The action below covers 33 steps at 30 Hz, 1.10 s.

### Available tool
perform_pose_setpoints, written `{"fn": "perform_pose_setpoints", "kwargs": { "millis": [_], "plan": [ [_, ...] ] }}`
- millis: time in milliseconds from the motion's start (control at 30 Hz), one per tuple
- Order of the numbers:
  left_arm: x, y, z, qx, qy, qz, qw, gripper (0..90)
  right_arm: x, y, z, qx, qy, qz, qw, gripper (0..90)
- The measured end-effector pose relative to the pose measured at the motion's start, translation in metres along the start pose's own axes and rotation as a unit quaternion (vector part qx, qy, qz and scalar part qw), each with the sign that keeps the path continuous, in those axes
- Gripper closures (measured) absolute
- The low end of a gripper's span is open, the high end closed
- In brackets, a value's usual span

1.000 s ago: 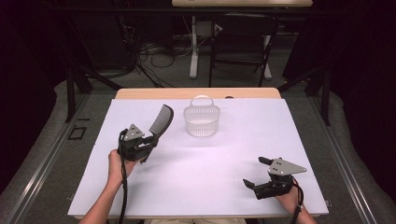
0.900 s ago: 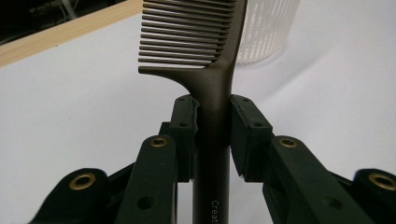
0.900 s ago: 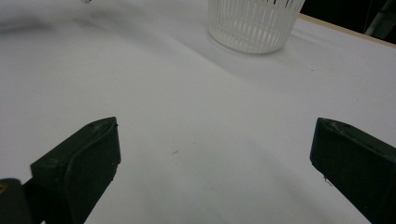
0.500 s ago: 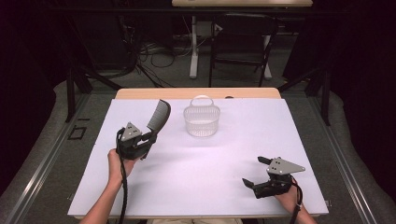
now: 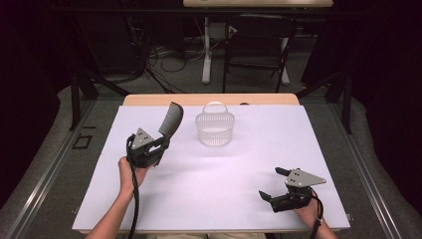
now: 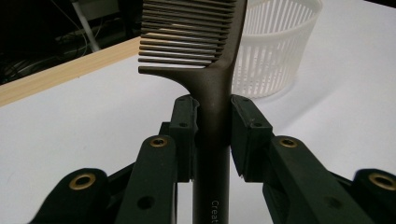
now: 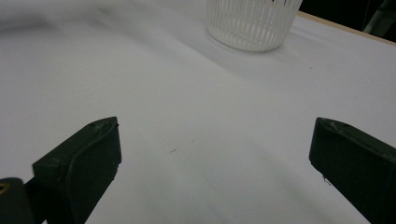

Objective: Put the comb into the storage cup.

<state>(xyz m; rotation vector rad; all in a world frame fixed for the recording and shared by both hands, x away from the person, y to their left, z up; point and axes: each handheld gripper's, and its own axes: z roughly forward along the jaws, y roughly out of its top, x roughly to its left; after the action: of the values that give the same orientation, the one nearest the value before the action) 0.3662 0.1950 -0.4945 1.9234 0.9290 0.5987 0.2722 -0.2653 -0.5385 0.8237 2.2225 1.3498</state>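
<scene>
1. Left gripper [image 5: 160,142] is clamped on the handle of a dark comb [image 5: 171,118]; in the left gripper view the two black pads [image 6: 184,123] press flat against either side of the handle [image 6: 212,154].
2. Seen from the high view, the comb rises from the jaws and leans toward the far right, its toothed end lifted off the white table [image 5: 209,199].
3. The comb is a dark grey-brown, matte, and made in one piece: a straight, narrow handle that widens into a toothed head.
4. In the left gripper view the teeth [image 6: 187,32] run in a close, even row out to the left of a thick spine [image 6: 233,42], and they look fine and parallel.
5. Small pale lettering is printed low on the handle; only its first letters can be read, so the word cannot be told in full.
6. A white slatted basket [image 5: 215,129] with a thin hoop handle stands on the table just to the right of the comb's head, apart from it; in the left gripper view it stands behind the comb [image 6: 275,46].
7. Right gripper [image 5: 272,183] rests low near the table's near right corner, well apart from the comb, with its jaws spread wide and nothing between them.
8. In the right gripper view the bare white table lies between the two pads [image 7: 88,154], and the basket [image 7: 252,23] stands farther off.
</scene>
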Motion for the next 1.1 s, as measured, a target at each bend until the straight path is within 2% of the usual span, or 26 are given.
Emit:
{"fn": "perform_pose_setpoints", "kwargs": {
  "millis": [400,1100],
  "plan": [
    [0.001,0.003,-0.001,-0.016,0.002,-0.008,0.9998,72.1,0.001,0.001,0.001,-0.001,0.003,-0.005,1.0000,2.2],
    [-0.010,0.015,0.013,-0.026,-0.009,-0.005,0.9996,72.1,0.001,0.000,-0.002,-0.001,-0.004,0.000,1.0000,2.3]
  ]
}}
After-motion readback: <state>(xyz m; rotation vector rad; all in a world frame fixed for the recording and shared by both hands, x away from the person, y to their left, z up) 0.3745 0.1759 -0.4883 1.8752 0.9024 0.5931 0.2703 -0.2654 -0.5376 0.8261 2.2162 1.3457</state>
